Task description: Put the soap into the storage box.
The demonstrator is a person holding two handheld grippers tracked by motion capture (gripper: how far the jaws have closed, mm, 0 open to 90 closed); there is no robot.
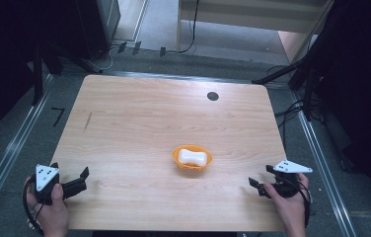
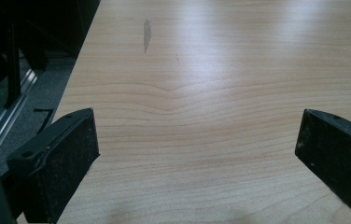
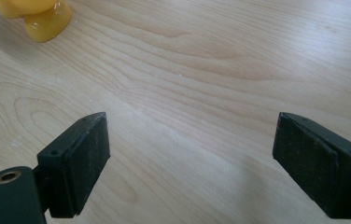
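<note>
Orange bowl (image 1: 192, 159) holding a white piece (image 1: 192, 156) sits mid-tabletop (image 1: 139, 118), between the left hand-held gripper (image 1: 70, 177) and right hand-held gripper (image 1: 260, 178), both wide open, empty.

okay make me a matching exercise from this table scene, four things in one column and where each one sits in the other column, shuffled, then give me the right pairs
Things:
1. orange bowl
2. white object
3. left gripper
4. right gripper

Places:
A. near corner of the table, on the person's right
B. inside the bowl
C. near corner of the table, on the person's left
D. on the wood, a little right of the middle, toward the near edge

Pairs: 1-D, 2-B, 3-C, 4-A. Both grippers have their jaws spread apart with nothing between them.
</note>
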